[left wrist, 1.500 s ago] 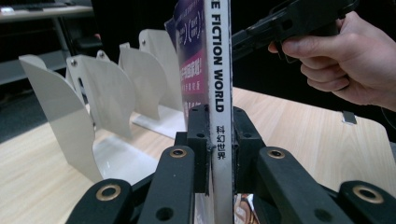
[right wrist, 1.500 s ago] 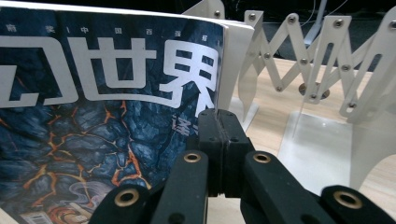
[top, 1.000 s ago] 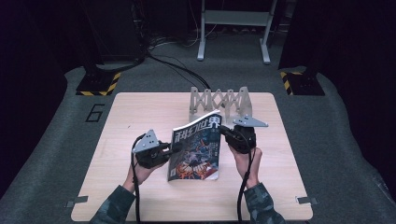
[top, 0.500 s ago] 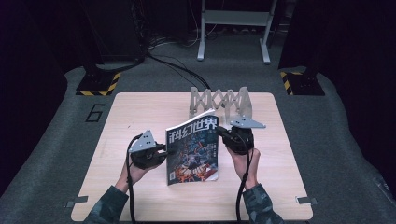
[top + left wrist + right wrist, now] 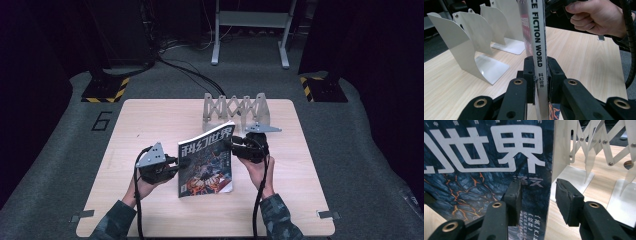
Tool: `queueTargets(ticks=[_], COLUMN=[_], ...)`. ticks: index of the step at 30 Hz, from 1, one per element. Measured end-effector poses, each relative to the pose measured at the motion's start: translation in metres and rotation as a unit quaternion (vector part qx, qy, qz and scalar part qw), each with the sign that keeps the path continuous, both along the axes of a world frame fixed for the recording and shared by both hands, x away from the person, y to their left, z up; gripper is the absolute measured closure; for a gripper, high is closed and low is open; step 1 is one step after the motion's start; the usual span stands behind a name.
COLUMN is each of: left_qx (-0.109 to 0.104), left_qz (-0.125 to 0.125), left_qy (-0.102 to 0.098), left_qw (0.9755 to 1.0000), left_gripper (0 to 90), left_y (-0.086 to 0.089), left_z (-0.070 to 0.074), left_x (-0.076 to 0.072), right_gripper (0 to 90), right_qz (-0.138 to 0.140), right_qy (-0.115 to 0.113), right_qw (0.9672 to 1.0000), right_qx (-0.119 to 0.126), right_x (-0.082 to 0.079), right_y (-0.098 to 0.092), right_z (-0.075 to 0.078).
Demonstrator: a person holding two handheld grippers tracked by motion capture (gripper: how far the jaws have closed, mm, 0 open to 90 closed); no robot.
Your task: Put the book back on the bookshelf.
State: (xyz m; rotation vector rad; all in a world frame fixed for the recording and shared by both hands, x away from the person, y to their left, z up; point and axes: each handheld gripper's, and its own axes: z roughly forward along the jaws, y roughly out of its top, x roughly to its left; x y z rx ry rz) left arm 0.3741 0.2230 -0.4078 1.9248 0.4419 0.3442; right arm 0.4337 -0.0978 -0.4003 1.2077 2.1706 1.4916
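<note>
L gripper [image 5: 181, 162] sits at the table's [image 5: 150, 125] left-centre, jaws clamped tight on the spine of the magazine [image 5: 206, 160], pads pressing both sides of it in the left gripper view [image 5: 540, 72]; mag stands upright on its bottom edge at mid-table, cover facing the person, just in front of the grey accordion book rack [image 5: 235, 110]. R gripper [image 5: 233, 145] is at the mag's right edge near the top; its jaws have just been opening, and in the right gripper view [image 5: 537, 195] the page edge stands between the pads w/ a clear gap on the right side, so no grip there; rack's metal dividers [image 5: 584, 150] are close behind.
</note>
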Motion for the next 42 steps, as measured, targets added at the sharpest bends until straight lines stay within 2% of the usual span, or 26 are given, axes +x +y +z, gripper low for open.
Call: queueTargets(ticks=[3,7,11,13,15,16,18,20,22,25,27,29,34,38,42], left_qx=[0.007,0.007,0.008,0.008,0.009,0.01,0.011,0.009,0.013,0.012,0.014,0.012,0.012,0.006,0.016], left_qz=[-0.006,-0.013,-0.015,-0.016,-0.017,-0.015,-0.017,-0.014,-0.015,-0.011,-0.015,-0.011,-0.014,-0.017,-0.013], left_qy=[-0.001,0.0,0.003,0.006,0.007,0.006,0.005,0.006,0.003,0.001,-0.003,-0.011,-0.021,-0.02,-0.019], left_qw=[1.0,0.9999,0.9999,0.9998,0.9998,0.9998,0.9998,0.9999,0.9998,0.9999,0.9998,0.9998,0.9996,0.9996,0.9996], left_gripper=[80.5,80.5,80.3,80.3,80.2,80.1,79.8,79.6,79.3,79.3,79.3,79.2,79.2,79.0,75.2], left_y=[0.0,0.001,0.003,0.004,0.003,0.003,0.004,0.006,0.006,0.005,0.004,0.002,-0.001,0.001,0.001], left_z=[0.001,0.002,0.002,0.002,0.002,0.002,0.003,0.003,0.003,0.003,0.003,0.002,0.001,0.001,0.005], left_x=[0.0,0.0,0.001,0.001,0.001,0.001,0.002,0.002,0.003,0.003,0.003,0.002,0.002,0.0,0.002], right_gripper=[58.1,47.0,43.3,50.2,61.6,62.7,70.8,79.0,83.6,86.2,88.0,88.4,88.4,88.3,88.4], right_qz=[0.005,0.009,0.014,0.027,0.031,0.03,0.019,0.008,-0.003,-0.014,-0.02,-0.024,-0.028,-0.028,-0.025], right_qy=[-0.005,-0.008,-0.003,-0.006,-0.014,-0.023,-0.036,-0.045,-0.054,-0.06,-0.059,-0.069,-0.075,-0.08,-0.083], right_qw=[1.0,0.9999,0.9997,0.9992,0.9989,0.9989,0.9992,0.999,0.9985,0.998,0.998,0.9973,0.9967,0.9963,0.9961], right_qx=[0.001,0.001,0.017,0.028,0.031,0.026,0.005,0.0,-0.002,-0.013,-0.014,-0.009,-0.017,-0.017,-0.02], right_x=[0.002,0.005,0.009,0.011,0.009,0.007,0.004,0.003,0.001,0.0,0.0,-0.002,-0.004,-0.006,-0.009], right_y=[0.0,-0.001,-0.003,-0.005,-0.004,-0.004,-0.001,-0.002,-0.002,0.0,0.0,0.0,0.0,0.0,0.002], right_z=[0.001,0.005,0.011,0.012,0.014,0.014,0.015,0.015,0.016,0.018,0.02,0.023,0.029,0.03,0.03])
